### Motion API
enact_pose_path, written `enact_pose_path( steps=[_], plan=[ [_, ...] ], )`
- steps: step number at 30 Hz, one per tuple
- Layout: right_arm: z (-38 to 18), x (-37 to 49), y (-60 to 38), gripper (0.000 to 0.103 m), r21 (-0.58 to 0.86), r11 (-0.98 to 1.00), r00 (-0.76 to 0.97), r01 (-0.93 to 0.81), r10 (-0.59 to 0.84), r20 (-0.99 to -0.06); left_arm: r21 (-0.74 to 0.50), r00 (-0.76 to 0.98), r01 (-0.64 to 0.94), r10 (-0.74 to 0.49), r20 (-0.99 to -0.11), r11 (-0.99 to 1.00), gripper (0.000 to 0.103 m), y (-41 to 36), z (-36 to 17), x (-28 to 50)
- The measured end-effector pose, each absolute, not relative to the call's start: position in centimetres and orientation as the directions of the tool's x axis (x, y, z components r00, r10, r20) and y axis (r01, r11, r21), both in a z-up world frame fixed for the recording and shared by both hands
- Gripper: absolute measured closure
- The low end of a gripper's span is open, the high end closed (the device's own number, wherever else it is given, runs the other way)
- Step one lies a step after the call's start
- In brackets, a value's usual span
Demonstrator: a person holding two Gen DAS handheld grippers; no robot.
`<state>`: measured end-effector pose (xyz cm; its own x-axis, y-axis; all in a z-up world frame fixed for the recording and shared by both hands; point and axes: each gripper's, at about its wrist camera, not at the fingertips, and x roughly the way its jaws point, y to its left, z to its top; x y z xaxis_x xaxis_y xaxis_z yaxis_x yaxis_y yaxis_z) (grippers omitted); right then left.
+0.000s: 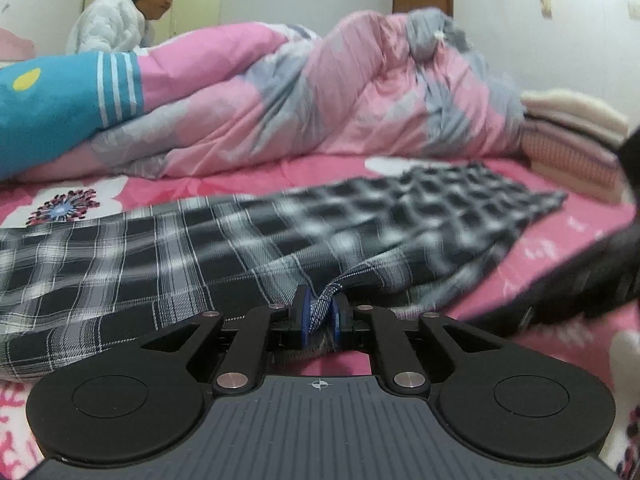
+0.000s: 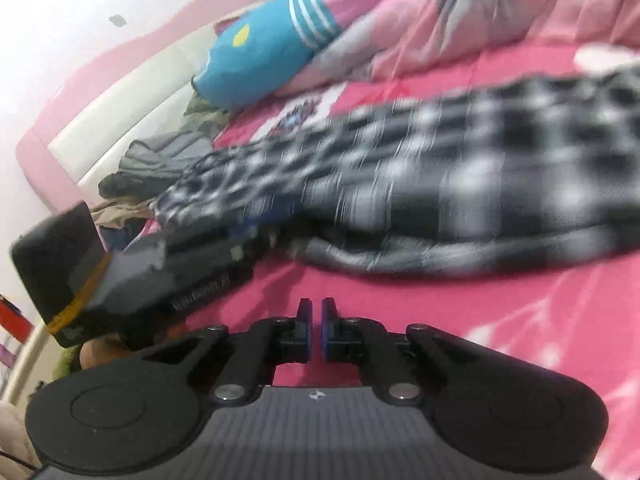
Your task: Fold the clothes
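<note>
A black-and-white plaid garment (image 1: 160,248) lies spread across the pink bed sheet (image 1: 560,240). My left gripper (image 1: 320,300) is shut on a bunched edge of this garment, and the cloth sticks up between its blue pads. A dark, blurred shape at the right edge of the left wrist view is my right gripper (image 1: 600,280). In the right wrist view the plaid garment (image 2: 440,184) is blurred. My right gripper (image 2: 316,308) hovers over bare sheet just in front of it, shut with nothing between its pads. My left gripper (image 2: 140,272) shows at the garment's left edge.
A pink and grey quilt (image 1: 320,100) is heaped behind the garment, with a blue pillow (image 1: 52,112) at its left. Folded clothes (image 1: 572,140) are stacked at the right. A person in a white jacket (image 1: 116,20) sits beyond the quilt. Loose clothes (image 2: 160,160) pile against the headboard.
</note>
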<state>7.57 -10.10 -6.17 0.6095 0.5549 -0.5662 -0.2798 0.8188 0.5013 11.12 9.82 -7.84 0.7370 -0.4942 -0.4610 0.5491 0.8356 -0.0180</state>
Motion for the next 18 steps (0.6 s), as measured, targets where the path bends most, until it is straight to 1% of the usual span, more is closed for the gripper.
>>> enact_pose_path(
  steps=[3, 5, 8, 10, 13, 16, 18],
  plan=[
    [-5.2, 6.5, -12.0, 0.099, 0.501, 0.827, 0.652, -0.255, 0.529, -0.543, 0.067, 0.767, 0.537, -0.454, -0.452, 0.841, 0.076, 8.8, -7.7, 10.5],
    [-4.9, 5.7, -13.2, 0.099, 0.484, 0.841, 0.676, -0.239, 0.503, -0.539, 0.146, 0.782, 0.545, -0.438, -0.443, 0.825, 0.071, 7.5, -7.8, 10.1],
    [-4.4, 4.7, -14.4, 0.098, 0.460, 0.859, 0.706, -0.223, 0.468, -0.532, 0.274, 0.796, 0.552, -0.401, -0.452, 0.787, 0.070, 4.9, -8.1, 9.8],
    [-4.1, 4.1, -15.3, 0.098, 0.447, 0.870, 0.726, -0.211, 0.445, -0.524, 0.319, 0.798, 0.557, -0.387, -0.462, 0.767, 0.070, 3.6, -8.3, 10.0],
    [-3.5, 3.9, -16.5, 0.098, 0.392, 0.902, 0.765, -0.180, 0.379, -0.521, 0.361, 0.790, 0.577, -0.388, -0.475, 0.733, 0.069, 1.9, -8.4, 10.4],
    [-3.3, 5.0, -17.2, 0.098, 0.299, 0.941, 0.777, -0.158, 0.305, -0.551, 0.400, 0.771, 0.609, -0.393, -0.502, 0.685, 0.070, 0.3, -8.8, 11.2],
    [-3.5, 6.4, -17.2, 0.098, 0.245, 0.956, 0.772, -0.161, 0.277, -0.572, 0.398, 0.755, 0.627, -0.397, -0.521, 0.670, 0.070, -0.5, -9.3, 11.8]
  ],
)
